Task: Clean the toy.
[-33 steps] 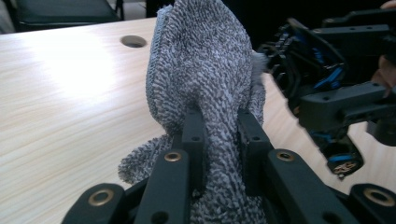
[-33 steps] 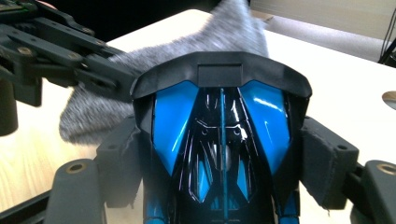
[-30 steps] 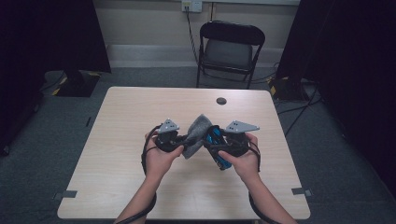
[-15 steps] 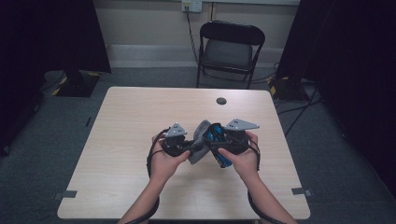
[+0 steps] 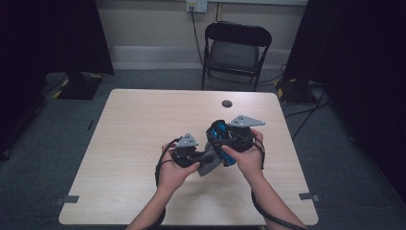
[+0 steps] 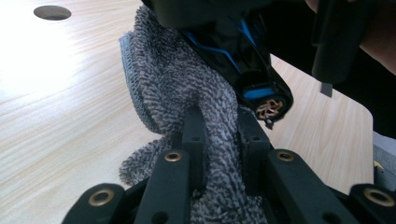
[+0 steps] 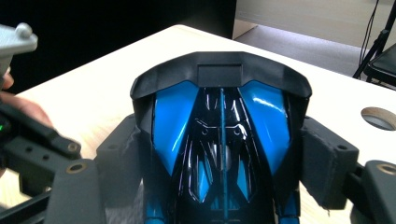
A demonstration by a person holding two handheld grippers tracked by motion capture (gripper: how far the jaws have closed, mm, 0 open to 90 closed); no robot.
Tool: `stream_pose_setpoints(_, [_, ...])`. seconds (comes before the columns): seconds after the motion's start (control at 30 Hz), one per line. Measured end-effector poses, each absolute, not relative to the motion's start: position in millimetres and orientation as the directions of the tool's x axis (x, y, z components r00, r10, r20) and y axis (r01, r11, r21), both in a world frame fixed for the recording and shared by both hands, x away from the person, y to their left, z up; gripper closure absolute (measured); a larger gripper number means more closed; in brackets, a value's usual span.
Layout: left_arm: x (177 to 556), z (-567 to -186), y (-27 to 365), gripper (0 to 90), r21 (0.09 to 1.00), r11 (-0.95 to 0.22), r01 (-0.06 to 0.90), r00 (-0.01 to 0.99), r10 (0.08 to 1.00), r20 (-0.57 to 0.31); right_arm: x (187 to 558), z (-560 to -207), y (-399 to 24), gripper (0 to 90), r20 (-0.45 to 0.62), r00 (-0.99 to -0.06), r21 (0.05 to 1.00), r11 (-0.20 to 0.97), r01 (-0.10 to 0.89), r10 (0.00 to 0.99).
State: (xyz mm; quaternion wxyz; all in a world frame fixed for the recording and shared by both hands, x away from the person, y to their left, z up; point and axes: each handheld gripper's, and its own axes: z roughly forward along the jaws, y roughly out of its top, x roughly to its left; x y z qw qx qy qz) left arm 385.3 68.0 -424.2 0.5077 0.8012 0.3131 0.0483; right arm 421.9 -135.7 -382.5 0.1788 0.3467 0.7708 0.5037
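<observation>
Grey cloth (image 6: 187,93) is pinched between the jaws of the left gripper (image 5: 187,152), which are closed on its fluffy fabric. The left gripper view shows the woven texture of this cloth and how it lies against the black and blue toy car (image 6: 243,56); the high view shows it as a small grey patch between the two hands, above the middle of the table (image 5: 143,124), toward its near edge. The right gripper (image 5: 234,136) clamps the toy car by its sides, and the right gripper view shows the glossy blue panels on the car (image 7: 219,140). A round hole (image 5: 227,103) sits near the far edge of the table. Behind the table stands a dark folding chair (image 5: 237,48) on grey carpet.
</observation>
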Motion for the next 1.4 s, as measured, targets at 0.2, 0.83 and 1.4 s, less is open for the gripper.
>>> stream_pose_setpoints(0.2, [383.7, -426.2, 65.3, 76.9, 0.840, -0.305, 0.449, 0.807, 0.543, -0.235, 425.8, -380.2, -132.9, 25.5, 0.082, -0.687, 0.902, 0.239, 0.359, 0.722])
stream_pose_setpoints(0.83, [375.9, -436.5, 56.6, 76.9, 0.829, -0.339, 0.444, 0.828, 0.509, -0.235, 434.5, -370.5, -126.0, 25.5, 0.095, -0.687, 0.906, 0.223, 0.359, 0.720])
stream_pose_setpoints(1.4, [369.1, -445.1, 53.1, 76.9, 0.826, -0.355, 0.438, 0.850, 0.463, -0.252, 437.0, -362.5, -122.8, 25.5, 0.121, -0.695, 0.918, 0.187, 0.350, 0.709])
